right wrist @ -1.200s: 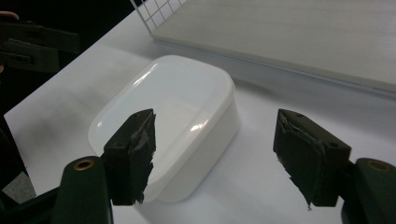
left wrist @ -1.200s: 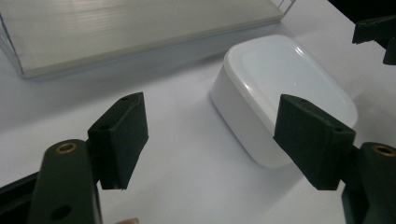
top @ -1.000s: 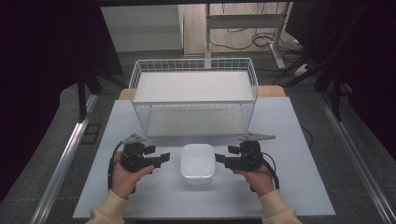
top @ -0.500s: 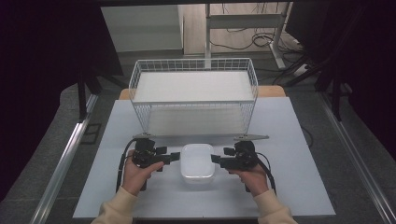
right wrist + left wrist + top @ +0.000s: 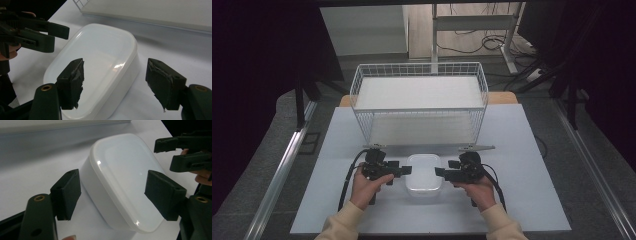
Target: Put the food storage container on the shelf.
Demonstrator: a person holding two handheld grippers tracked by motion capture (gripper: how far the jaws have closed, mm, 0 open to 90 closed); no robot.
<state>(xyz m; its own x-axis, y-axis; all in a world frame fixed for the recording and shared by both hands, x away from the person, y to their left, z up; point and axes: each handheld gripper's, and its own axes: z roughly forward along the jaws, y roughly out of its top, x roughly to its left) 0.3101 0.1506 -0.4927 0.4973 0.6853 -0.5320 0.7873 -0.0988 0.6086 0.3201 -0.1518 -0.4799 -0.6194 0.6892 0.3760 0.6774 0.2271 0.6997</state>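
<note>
A white lidded plastic container with rounded corners lies on the white table between the two grippers. My left gripper sits just off its left edge, jaws open and pointing at it. From the other side my right gripper faces it, open too. In the left gripper view the container lies beyond the open pads, untouched. The right gripper view has the container partly behind the left pad, with a gap to the right pad.
A white wire basket with a white board inside stands behind the container, close to both grippers. The table edge runs near the person's sleeves. Dark floor and metal rails flank the table.
Both hands have moved inward toward the container. The left gripper shifted right and lower; the right gripper edged slightly left. The container has not moved.
</note>
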